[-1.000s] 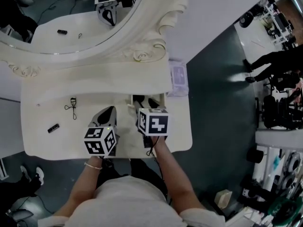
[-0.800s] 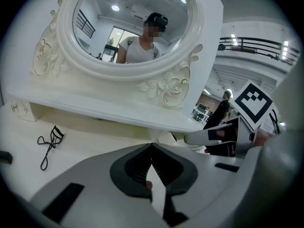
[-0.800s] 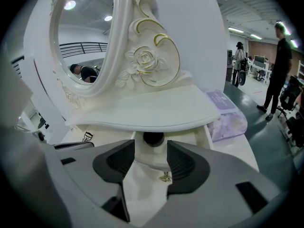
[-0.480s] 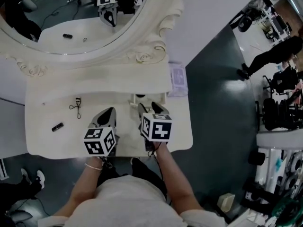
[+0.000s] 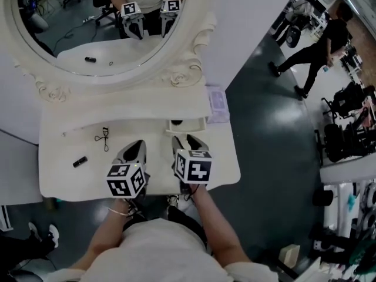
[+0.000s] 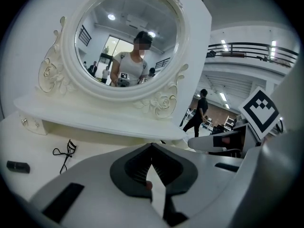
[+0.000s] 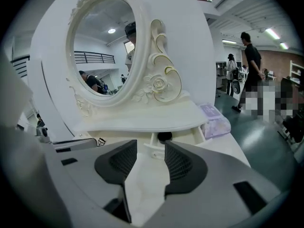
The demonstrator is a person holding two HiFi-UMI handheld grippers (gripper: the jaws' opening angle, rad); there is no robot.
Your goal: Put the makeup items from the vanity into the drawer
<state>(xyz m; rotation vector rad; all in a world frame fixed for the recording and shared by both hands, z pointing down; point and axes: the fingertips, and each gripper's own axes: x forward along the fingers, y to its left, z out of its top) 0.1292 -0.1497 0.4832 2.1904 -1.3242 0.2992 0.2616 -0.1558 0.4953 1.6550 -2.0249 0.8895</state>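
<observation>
Jaws of right gripper (image 7: pixel 150 150) just narrowing, empty

my count, what I can see from up here | white carved vanity table (image 5: pixel 53 181): 1 | oval white-framed mirror (image 5: pixel 88 16): 1 | small open white drawer (image 5: pixel 187 128): 1 | black wire eyelash curler (image 5: pixel 103 137): 1 | short black makeup tube (image 5: pixel 80 161): 1 | pale purple wipes pack (image 5: pixel 217 103): 1 | my grey two-jaw grippers: 2, left gripper (image 5: pixel 138 144) + right gripper (image 5: pixel 185 141)

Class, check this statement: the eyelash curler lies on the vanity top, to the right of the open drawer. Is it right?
Not quite. The eyelash curler lies on the vanity top, to the left of the open drawer, not the right, as the head view shows.
</observation>
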